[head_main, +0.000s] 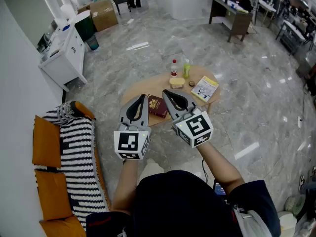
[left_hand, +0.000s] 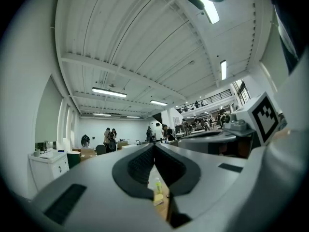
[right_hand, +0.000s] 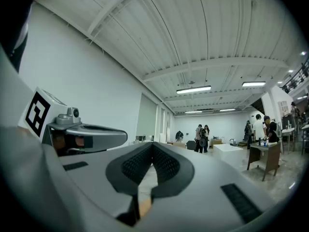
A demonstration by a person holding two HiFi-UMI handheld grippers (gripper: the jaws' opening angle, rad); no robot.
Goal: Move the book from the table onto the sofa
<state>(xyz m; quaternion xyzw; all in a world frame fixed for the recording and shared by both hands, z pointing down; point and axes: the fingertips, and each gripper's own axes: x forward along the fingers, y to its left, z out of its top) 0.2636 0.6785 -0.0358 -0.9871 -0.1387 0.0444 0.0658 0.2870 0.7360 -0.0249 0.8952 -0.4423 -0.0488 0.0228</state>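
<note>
Held left gripper [head_main: 143, 97] and right gripper [head_main: 166, 92] level, jaws pressed together, nothing gripped. Found red book [head_main: 157, 106] on table [head_main: 143, 85] ahead, between both, equally near. Had sofa [head_main: 74, 147] at left.

The left gripper [left_hand: 154, 148] has its 2 jaws pressed together, with nothing between them. In the gap under the pads, at 6 o'clock, a yellow-green bottle [left_hand: 158, 186] stands on a wooden table [left_hand: 162, 210]. The right gripper [left_hand: 187, 141], with its marker cube, lies at 3 o'clock. A white cabinet [left_hand: 46, 166] stands at 8 o'clock, with 2 people [left_hand: 110, 140] beyond it.
</note>
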